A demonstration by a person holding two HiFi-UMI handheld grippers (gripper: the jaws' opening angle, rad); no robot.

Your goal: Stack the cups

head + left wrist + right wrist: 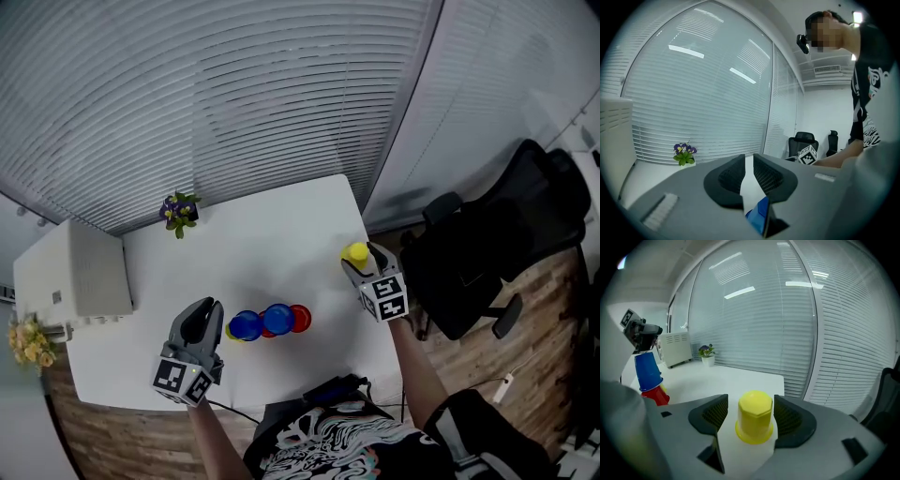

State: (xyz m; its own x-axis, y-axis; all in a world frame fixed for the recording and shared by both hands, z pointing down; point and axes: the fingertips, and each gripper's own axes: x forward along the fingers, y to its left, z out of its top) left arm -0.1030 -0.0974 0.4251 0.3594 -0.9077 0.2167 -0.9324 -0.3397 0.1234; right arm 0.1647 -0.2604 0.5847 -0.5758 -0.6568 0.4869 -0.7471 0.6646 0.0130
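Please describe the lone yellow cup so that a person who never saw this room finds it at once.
On the white table, look at the right edge, beside the black office chair. There a yellow cup stands upside down between the open jaws of the right hand-held gripper. Unlike the blue and red cups, it stands alone.

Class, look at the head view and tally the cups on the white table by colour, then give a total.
blue cups: 2
red cups: 1
yellow cups: 2
Total: 5 cups that can be told apart; any nested under others cannot be counted.
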